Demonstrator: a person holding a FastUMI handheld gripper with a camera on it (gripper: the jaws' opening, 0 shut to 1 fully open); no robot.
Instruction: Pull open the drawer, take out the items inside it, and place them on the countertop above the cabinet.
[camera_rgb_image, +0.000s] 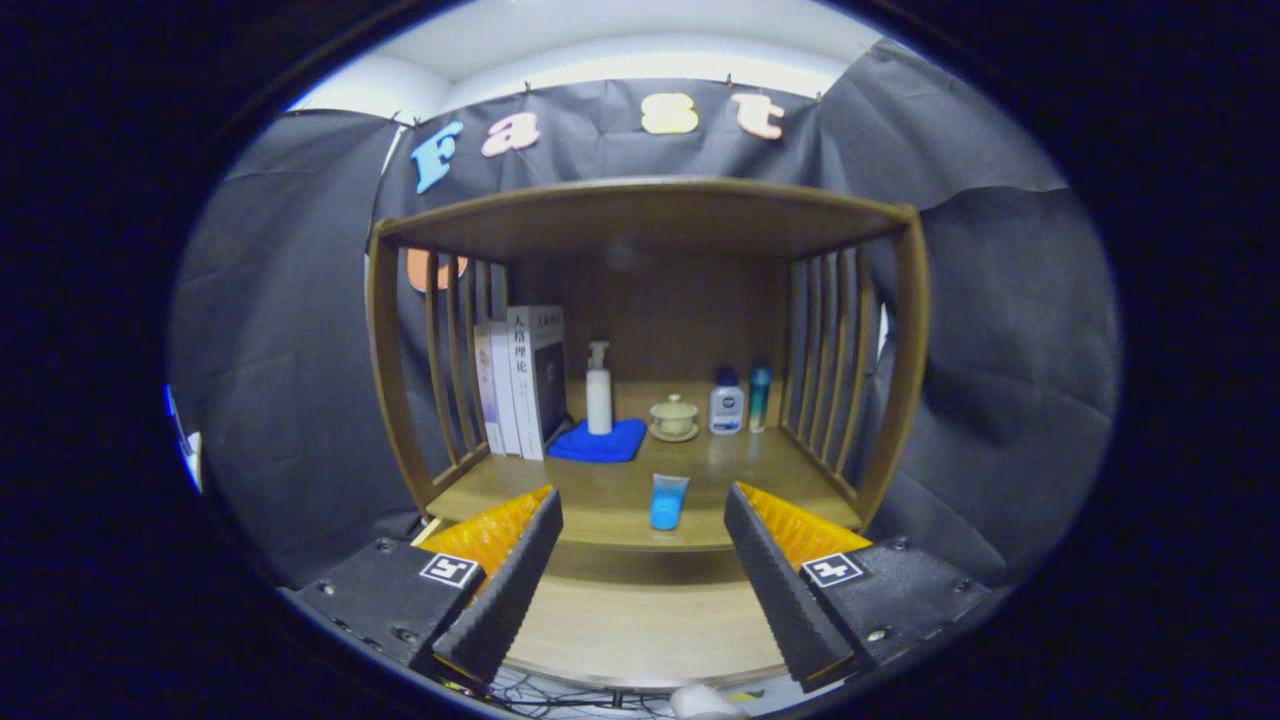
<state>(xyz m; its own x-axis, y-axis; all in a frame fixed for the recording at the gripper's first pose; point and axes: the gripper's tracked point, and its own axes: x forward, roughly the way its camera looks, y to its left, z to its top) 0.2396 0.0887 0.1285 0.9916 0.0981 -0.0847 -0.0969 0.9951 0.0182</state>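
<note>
Spread wide and holding nothing, the hand-held gripper (640, 570) hangs over the wooden tabletop (640, 625). Beyond its fingers at twelve o'clock, a blue tube (668, 501) stands on the cabinet countertop (790, 465); farther back, a pump bottle (598, 388) on a blue cloth (598, 442).

Cloth-walled booth — home-style wooden cabinet (640, 215)
</note>
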